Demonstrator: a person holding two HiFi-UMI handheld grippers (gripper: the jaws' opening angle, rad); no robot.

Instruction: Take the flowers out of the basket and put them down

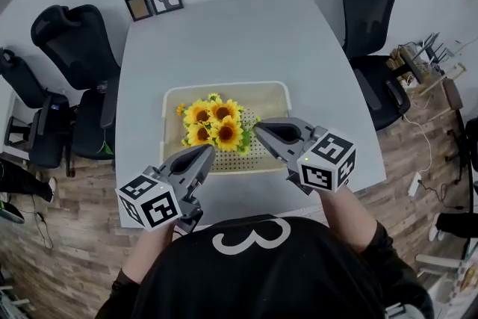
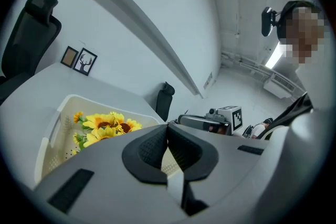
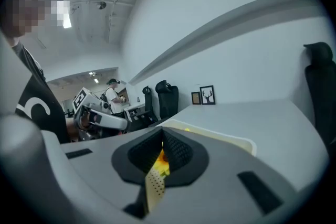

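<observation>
Hovering nearest: left gripper (image 1: 208, 151), at the near edge of the basket (image 1: 224, 87), jaws closed together, empty.
Right gripper (image 1: 259, 128): over the basket, just right of the flowers (image 1: 215, 123), jaws closed, empty.
Flowers: yellow sunflowers lying inside the basket.
Bench (image 1: 224, 33): grey, carrying the basket.
Far edge: two picture frames (image 1: 153, 0).

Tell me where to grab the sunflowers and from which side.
Probably grip the sunflowers low, just beneath the blooms; the stems are hidden under them. Come from the right, where the basket is bare, after opening the shut right gripper.
</observation>
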